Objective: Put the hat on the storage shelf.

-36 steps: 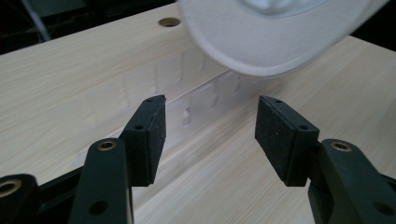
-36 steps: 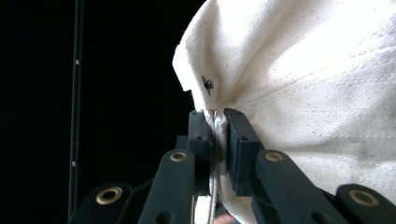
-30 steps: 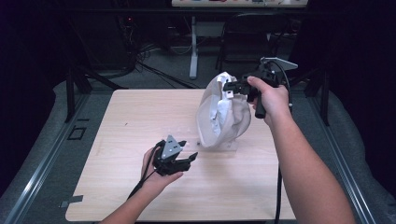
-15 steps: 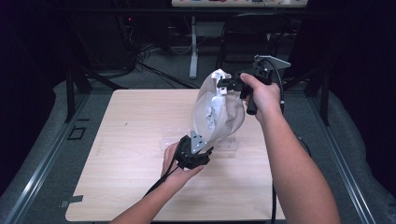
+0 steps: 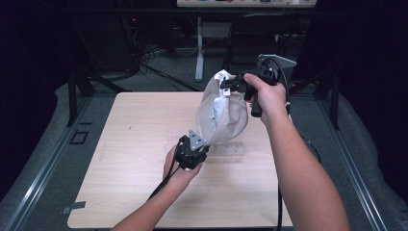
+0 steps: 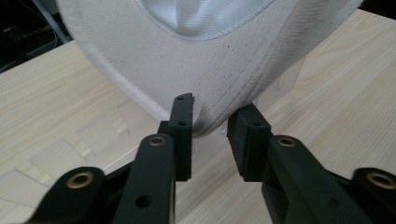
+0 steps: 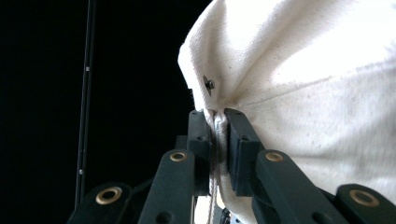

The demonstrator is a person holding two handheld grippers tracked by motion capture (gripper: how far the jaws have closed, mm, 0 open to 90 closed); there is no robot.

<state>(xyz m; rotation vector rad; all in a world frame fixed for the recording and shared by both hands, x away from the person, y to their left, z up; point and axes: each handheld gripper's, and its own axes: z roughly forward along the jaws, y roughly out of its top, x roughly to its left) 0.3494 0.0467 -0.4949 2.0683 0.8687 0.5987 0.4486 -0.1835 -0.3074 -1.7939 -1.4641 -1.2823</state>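
Holding the cream-white canvas cap [image 5: 222, 111] up over the far right part of the pale wooden table [image 5: 125, 159], you had your right gripper [image 5: 230, 87] clenched on the cap's upper edge; the right gripper view showed both pads pinching a stitched seam [image 7: 218, 122] just below a small metal rivet [image 7: 208, 84]. Your left gripper [image 5: 201, 147] sat under the cap's lowest edge, and its jaws had just been closing around that edge. In the left gripper view the left pad touched the cloth [image 6: 205, 88], while the right pad stood a little apart, so this grip looked unfinished. I judged the step to be taking a 2nd hold; next you needed to finish that squeeze. That view also showed clear plastic pieces [image 6: 100, 133] lying flat on the table.
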